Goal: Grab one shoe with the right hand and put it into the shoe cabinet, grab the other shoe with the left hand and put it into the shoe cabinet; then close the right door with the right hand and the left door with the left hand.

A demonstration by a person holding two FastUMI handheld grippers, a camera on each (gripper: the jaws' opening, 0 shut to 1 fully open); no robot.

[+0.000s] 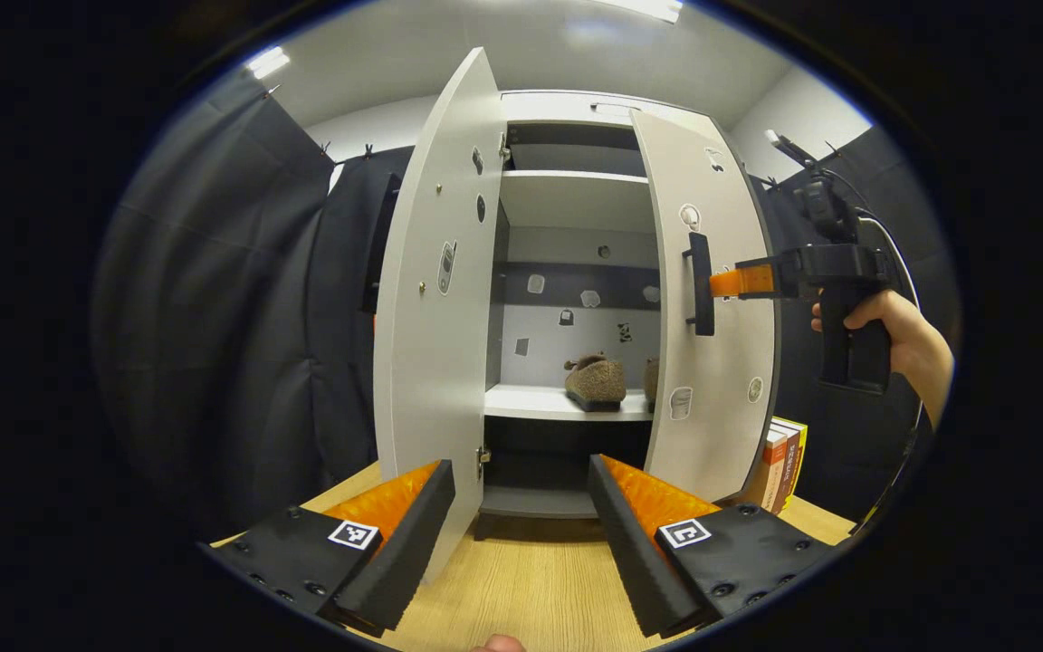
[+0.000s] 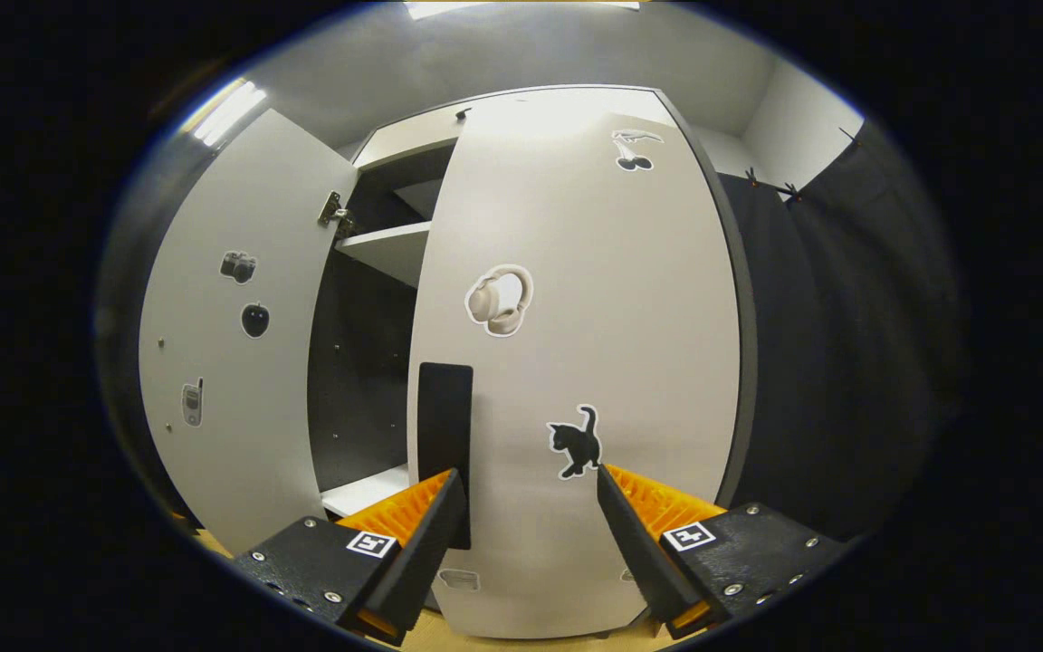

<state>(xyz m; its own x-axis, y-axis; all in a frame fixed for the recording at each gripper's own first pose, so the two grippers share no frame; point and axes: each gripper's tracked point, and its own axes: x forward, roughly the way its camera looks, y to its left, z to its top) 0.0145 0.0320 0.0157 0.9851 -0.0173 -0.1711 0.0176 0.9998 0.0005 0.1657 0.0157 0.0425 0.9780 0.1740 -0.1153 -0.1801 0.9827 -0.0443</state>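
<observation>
Both shoes [image 1: 596, 380] sit on the middle shelf [image 1: 567, 404] of the shoe cabinet [image 1: 576, 109] on the bench [image 1: 531, 580]. Right gripper [image 2: 531, 525] – jaws wide, holding nothing – is pressed up to the right door [image 2: 576, 317] beside its handle [image 2: 445, 417], the door part-swung. Left gripper [image 1: 521, 534], jaws wide and empty, hangs back in front; left door [image 1: 435, 299] fully open.

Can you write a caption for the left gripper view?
Right gripper pushes the white cabinet's right door shut, brown fuzzy shoes inside.
</observation>
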